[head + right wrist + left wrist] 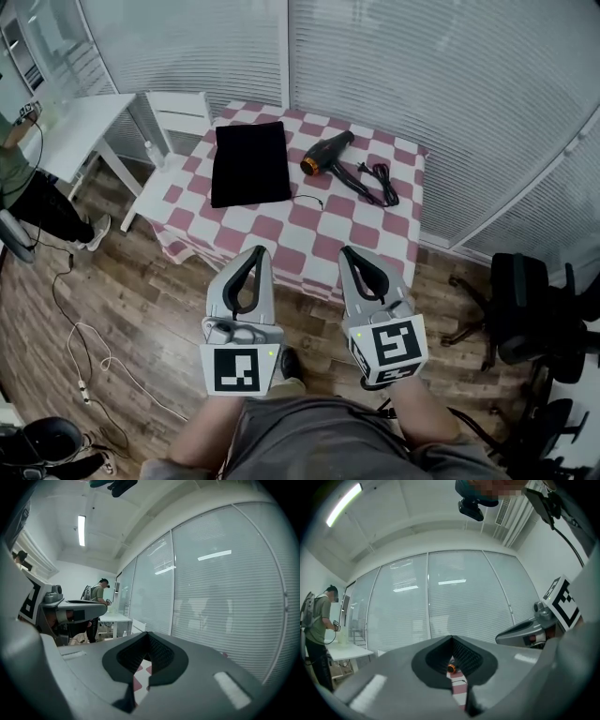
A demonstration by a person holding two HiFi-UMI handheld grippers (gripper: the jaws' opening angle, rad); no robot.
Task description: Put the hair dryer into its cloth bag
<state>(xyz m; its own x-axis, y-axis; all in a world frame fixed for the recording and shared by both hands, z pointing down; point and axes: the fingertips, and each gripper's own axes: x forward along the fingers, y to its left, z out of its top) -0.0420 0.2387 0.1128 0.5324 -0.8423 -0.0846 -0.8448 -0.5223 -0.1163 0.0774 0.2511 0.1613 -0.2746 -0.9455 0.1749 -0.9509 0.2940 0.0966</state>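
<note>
A black hair dryer (329, 153) with an orange nozzle ring lies on the far right of the red-and-white checked table (309, 234), its black cord (377, 182) coiled to its right. A flat black cloth bag (249, 162) lies on the table's left part. Both grippers hover short of the table's near edge, well away from both things. My left gripper (258, 251) has its jaws closed tip to tip, nothing between them. My right gripper (348, 251) is likewise shut and empty. In the left gripper view the hair dryer (451, 668) shows through the jaw opening.
A white chair (169, 141) stands at the table's left, a white desk (70, 131) beyond it with a person (23, 183) beside it. Black office chairs (525, 309) stand at the right. Cables (89, 347) trail over the wooden floor. Blinds cover the glass walls behind the table.
</note>
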